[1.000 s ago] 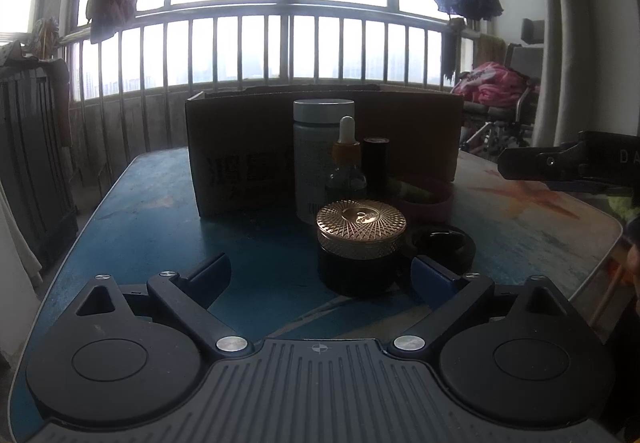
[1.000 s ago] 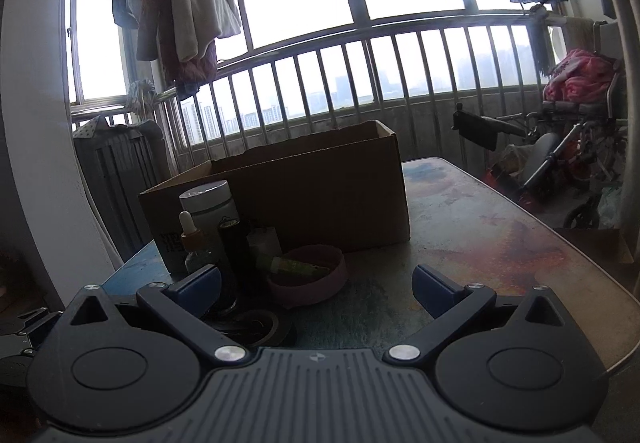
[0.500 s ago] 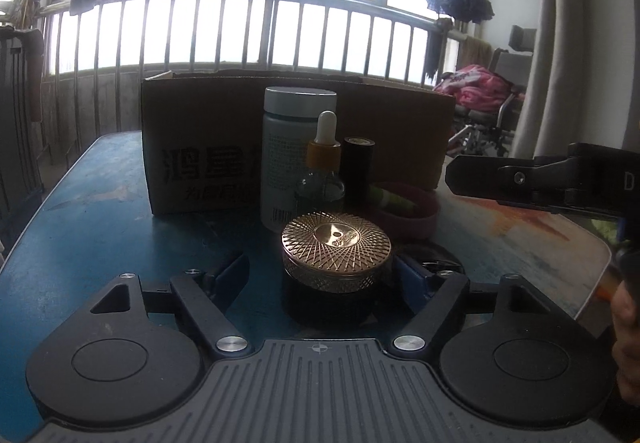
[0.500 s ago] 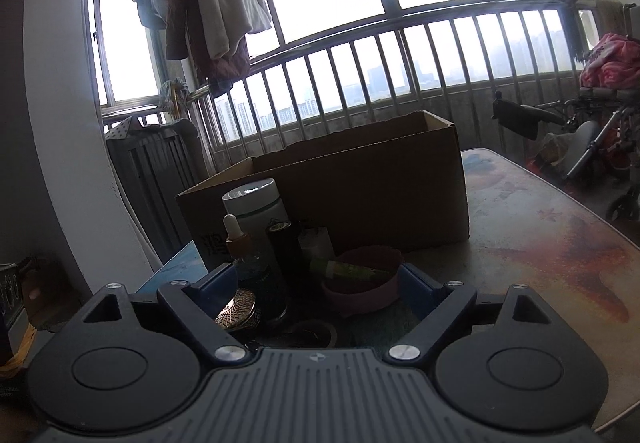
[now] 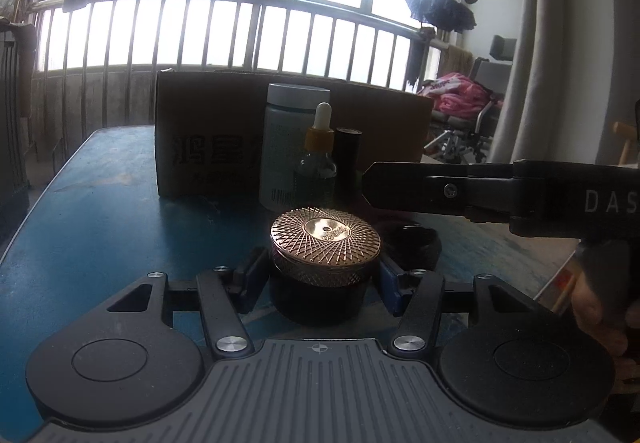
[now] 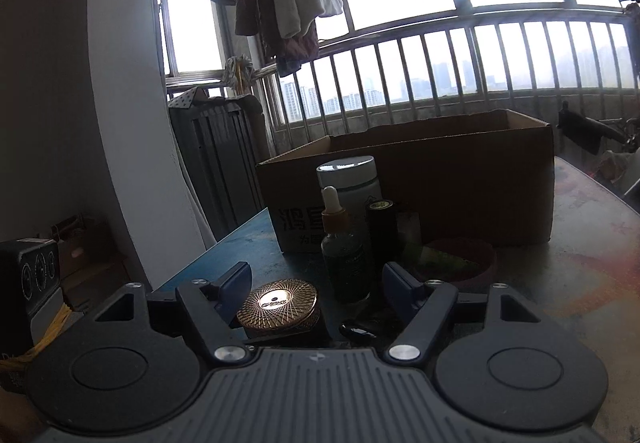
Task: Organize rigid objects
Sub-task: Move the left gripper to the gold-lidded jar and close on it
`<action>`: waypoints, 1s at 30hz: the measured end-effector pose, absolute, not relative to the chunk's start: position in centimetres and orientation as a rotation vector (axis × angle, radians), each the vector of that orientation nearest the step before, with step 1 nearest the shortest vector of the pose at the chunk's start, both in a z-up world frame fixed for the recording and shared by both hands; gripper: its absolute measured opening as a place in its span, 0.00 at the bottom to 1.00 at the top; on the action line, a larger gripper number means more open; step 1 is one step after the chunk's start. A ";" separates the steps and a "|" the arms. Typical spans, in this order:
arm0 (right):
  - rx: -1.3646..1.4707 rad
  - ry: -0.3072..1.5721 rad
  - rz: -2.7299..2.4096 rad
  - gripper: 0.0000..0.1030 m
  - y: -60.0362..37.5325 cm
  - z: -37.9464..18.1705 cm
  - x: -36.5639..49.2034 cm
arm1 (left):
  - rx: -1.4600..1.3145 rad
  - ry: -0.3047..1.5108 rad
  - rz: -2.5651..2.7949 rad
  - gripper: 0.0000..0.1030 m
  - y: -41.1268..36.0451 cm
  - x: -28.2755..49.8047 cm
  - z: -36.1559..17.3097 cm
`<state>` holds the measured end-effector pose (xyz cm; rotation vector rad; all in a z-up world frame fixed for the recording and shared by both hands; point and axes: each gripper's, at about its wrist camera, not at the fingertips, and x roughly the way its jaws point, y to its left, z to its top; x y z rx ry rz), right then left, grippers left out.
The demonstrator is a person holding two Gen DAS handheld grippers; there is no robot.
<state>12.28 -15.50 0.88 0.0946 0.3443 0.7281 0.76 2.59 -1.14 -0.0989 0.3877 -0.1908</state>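
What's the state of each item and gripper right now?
left gripper: jaws just closing, pads at the gold-lid jar's sides
gold-lid jar: upright, lid on
right gripper: closing, holds nothing
dropper bottle: upright, capped
white jar: upright, lidded
cardboard box: open-topped

Two hand-held black claws with blue finger pads

The left claw (image 5: 322, 277) has a ribbed grey housing with a small crosshair mark at its front edge, two round black discs at the sides, and black linkage arms pinned with silver rivets; its fingers (image 5: 390, 283) carry blue pads. The right claw (image 6: 316, 283) is built the same way, with matching grey ribs, discs, rivets and blue-padded fingers (image 6: 400, 283). Seen from the left wrist, the right claw (image 5: 500, 193) shows as a long black bar with a silver screw and pale letters "DAS" on its body, above a hand (image 5: 600, 307) at the frame's edge
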 end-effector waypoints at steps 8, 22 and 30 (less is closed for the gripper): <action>0.014 0.417 0.873 0.72 -12.4 0.7 10.5 | -0.116 0.375 -0.216 0.55 3.9 -0.4 -1.3; 0.006 0.538 0.872 0.62 -10.1 -1.0 11.9 | -0.083 0.350 -0.248 0.55 4.6 -1.5 -1.6; 0.002 0.517 0.861 0.62 -10.0 -0.5 11.0 | -0.109 0.344 -0.283 0.55 5.0 -1.8 -1.1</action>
